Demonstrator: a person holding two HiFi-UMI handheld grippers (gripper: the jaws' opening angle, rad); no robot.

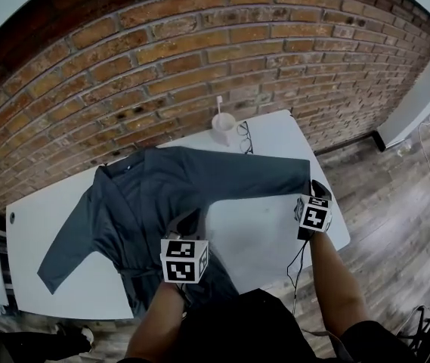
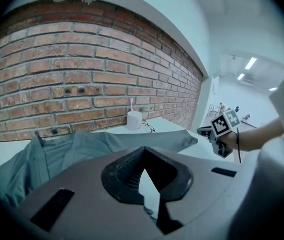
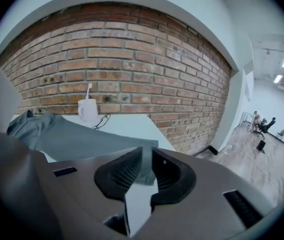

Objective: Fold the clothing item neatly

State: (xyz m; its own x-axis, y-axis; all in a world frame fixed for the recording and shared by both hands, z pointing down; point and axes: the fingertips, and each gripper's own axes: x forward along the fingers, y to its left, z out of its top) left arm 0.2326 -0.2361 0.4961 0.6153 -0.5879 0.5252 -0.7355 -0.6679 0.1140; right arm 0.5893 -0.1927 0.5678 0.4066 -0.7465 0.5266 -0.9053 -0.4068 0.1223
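Note:
A grey long-sleeved garment (image 1: 162, 195) lies spread flat on the white table (image 1: 260, 233), collar toward the brick wall and both sleeves stretched out. My left gripper (image 1: 190, 224) hovers at the garment's right side below the armpit. In the left gripper view its jaws (image 2: 143, 156) stand shut with nothing between them, and the cloth (image 2: 82, 149) lies beyond. My right gripper (image 1: 317, 187) is at the end of the right sleeve. Its jaws (image 3: 146, 151) are shut, with the sleeve cuff (image 3: 142, 171) showing just past them, flat on the table.
A white cup (image 1: 223, 129) with a toothbrush stands at the table's far edge beside a pair of glasses (image 1: 245, 137). The brick wall runs close behind the table. Wooden floor lies to the right, past the table's end.

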